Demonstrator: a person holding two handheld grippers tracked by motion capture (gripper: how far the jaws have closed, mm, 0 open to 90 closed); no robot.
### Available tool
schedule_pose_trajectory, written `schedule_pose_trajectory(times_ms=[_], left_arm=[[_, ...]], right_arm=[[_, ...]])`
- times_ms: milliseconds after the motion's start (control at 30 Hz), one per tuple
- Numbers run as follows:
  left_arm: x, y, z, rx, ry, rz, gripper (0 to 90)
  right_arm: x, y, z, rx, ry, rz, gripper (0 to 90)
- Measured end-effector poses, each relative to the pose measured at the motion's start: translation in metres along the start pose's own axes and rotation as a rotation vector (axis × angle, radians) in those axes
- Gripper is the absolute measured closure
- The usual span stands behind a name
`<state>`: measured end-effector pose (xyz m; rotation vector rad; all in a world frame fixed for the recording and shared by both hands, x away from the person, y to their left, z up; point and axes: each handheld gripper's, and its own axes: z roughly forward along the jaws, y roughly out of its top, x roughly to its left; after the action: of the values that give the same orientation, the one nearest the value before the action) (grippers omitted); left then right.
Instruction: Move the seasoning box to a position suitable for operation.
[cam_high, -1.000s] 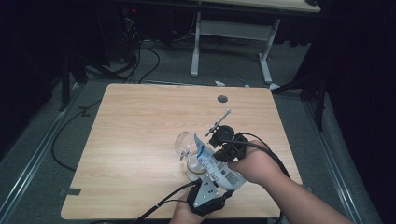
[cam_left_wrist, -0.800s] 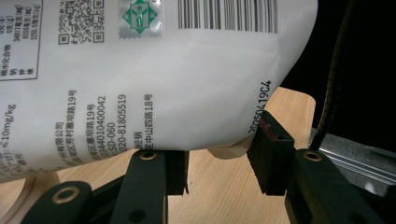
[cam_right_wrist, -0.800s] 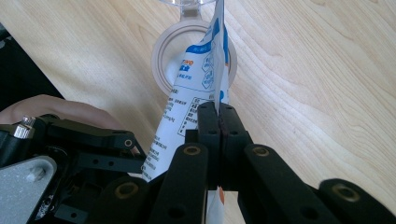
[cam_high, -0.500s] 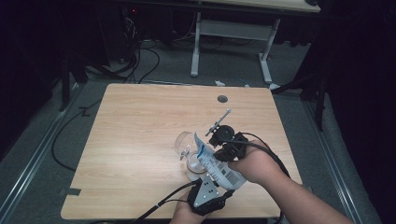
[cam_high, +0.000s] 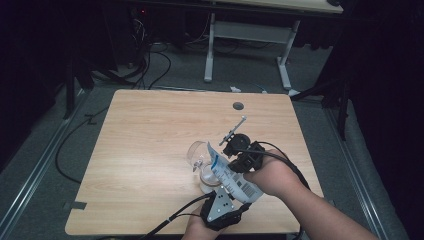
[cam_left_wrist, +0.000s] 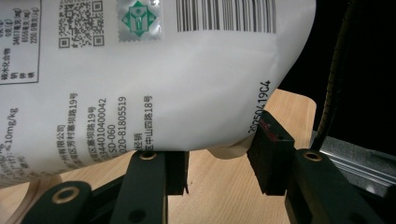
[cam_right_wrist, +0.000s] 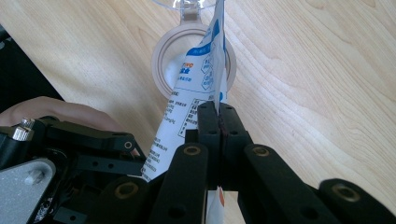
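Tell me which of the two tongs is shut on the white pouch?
The right tongs: their jaws meet on the edge of the white pouch. The left tongs stand apart under it, bare table showing between them.

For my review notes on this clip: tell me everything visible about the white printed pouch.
The white pouch is a soft, glossy plastic bag printed with a barcode, QR codes, a green emblem, black text and blue panels. It is tilted, top edge over the open jar on the wooden table. The right gripper pinches its edge shut; the left gripper straddles its bulging lower end.
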<state>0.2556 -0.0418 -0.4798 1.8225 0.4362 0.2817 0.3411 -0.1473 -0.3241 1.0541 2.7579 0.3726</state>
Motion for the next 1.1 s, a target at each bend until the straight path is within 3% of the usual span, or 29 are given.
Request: schedule_pose_trajectory(times_ms=[1100], left_arm=[[0.001, 0.0015, -0.0013, -0.013, 0.008, 0.0, 62.0]], right_arm=[[0.0021, 0.0027, -0.0027, -0.006, -0.001, -0.01, 89.8]])
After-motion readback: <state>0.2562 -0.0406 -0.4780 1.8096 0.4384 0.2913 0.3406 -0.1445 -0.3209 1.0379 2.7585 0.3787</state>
